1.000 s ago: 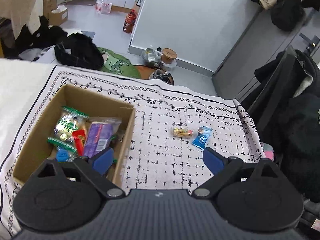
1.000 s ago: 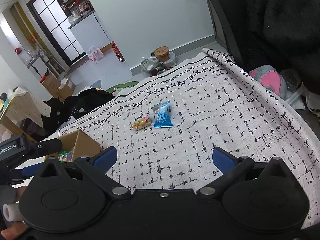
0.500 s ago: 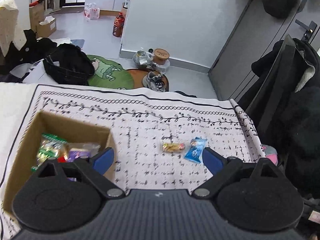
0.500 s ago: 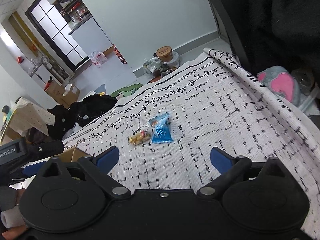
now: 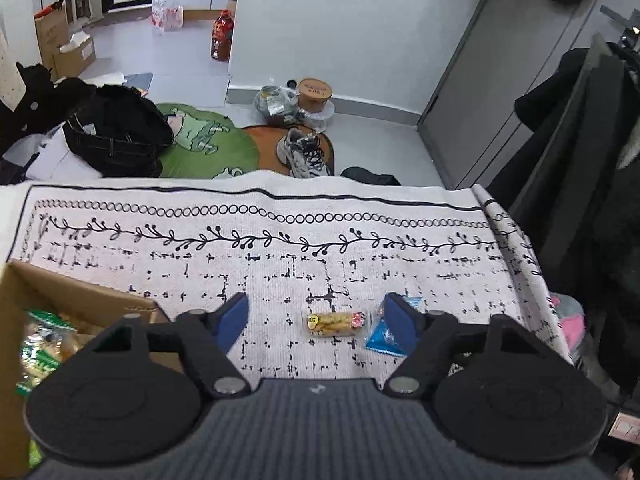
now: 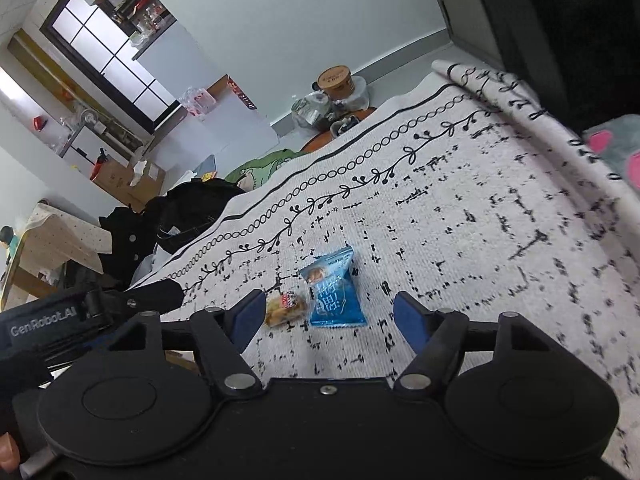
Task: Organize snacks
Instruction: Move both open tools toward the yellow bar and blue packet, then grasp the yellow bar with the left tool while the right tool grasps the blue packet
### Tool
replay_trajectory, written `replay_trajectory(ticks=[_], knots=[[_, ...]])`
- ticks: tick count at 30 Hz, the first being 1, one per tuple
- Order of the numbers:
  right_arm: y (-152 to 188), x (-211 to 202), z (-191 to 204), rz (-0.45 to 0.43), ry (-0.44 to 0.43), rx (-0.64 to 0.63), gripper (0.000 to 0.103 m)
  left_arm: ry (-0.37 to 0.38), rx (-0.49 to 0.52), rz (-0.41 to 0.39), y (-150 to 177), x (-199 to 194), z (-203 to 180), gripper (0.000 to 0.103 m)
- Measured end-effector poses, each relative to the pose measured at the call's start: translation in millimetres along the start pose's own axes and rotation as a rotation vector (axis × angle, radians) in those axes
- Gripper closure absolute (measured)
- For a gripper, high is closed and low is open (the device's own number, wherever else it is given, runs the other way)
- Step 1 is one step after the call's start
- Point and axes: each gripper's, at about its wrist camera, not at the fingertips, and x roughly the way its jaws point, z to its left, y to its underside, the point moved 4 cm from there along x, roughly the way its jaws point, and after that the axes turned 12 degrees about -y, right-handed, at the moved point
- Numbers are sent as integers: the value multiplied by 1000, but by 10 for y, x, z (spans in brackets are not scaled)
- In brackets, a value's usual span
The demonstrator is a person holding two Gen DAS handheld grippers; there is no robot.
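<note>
Two snacks lie side by side on the patterned cloth: a small yellow snack pack (image 5: 336, 322) (image 6: 285, 307) and a blue snack packet (image 5: 385, 336) (image 6: 335, 293). My left gripper (image 5: 316, 314) is open, the yellow pack lying between its fingers and the blue packet partly behind its right finger. My right gripper (image 6: 330, 314) is open too, low over the cloth, with both snacks between its fingers. The cardboard box (image 5: 76, 294) at the left holds several snack packs (image 5: 40, 344).
The white cloth with black print (image 5: 320, 248) covers the table, whose far edge drops to a floor with a black bag (image 5: 116, 132), a shoe (image 5: 304, 152) and jars. Dark coats (image 5: 592, 184) hang close on the right. The left gripper's body (image 6: 80, 308) shows in the right wrist view.
Both grippers have moved forward toward the two snacks, which now lie between their fingers. The left one swung right, away from the box, so only the box's corner still shows.
</note>
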Motion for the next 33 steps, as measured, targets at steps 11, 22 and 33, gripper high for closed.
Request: replay_trajectory(ticks=[11,22,33], knots=[[52,339,-181,10,-35,18,46,-9,16,72,62,565,-131,53],[83,324,-266,28,-16,44,79,32,16,90,51,781,-312,50],[172,89,-355,40,19,65,79,-23,51,113,221,927,-406,34]])
